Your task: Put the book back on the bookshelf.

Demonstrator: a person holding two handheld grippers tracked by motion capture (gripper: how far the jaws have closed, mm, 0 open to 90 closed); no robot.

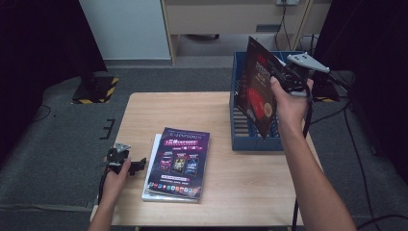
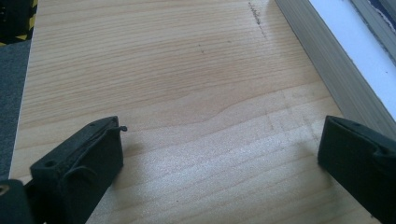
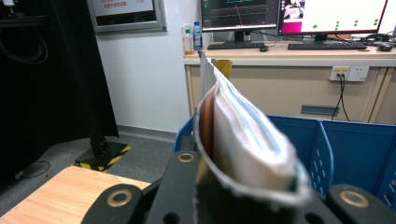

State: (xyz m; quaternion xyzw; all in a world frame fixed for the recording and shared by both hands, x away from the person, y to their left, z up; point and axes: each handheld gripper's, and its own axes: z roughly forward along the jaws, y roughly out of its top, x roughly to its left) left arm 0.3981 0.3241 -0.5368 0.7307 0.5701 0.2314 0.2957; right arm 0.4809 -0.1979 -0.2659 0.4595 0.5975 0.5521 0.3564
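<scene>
Magazine hangs upright over the blue crate, clamped in the right gripper. It appears light, floppy and glossy; grip near the spine. Left gripper stands released.

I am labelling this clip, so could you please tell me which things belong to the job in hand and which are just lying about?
In the job: right gripper, red magazine it clamps, blue file rack, magazine stack, wooden table.
Lying about: left gripper open on the table, monitors, keyboard, bottle.
</scene>
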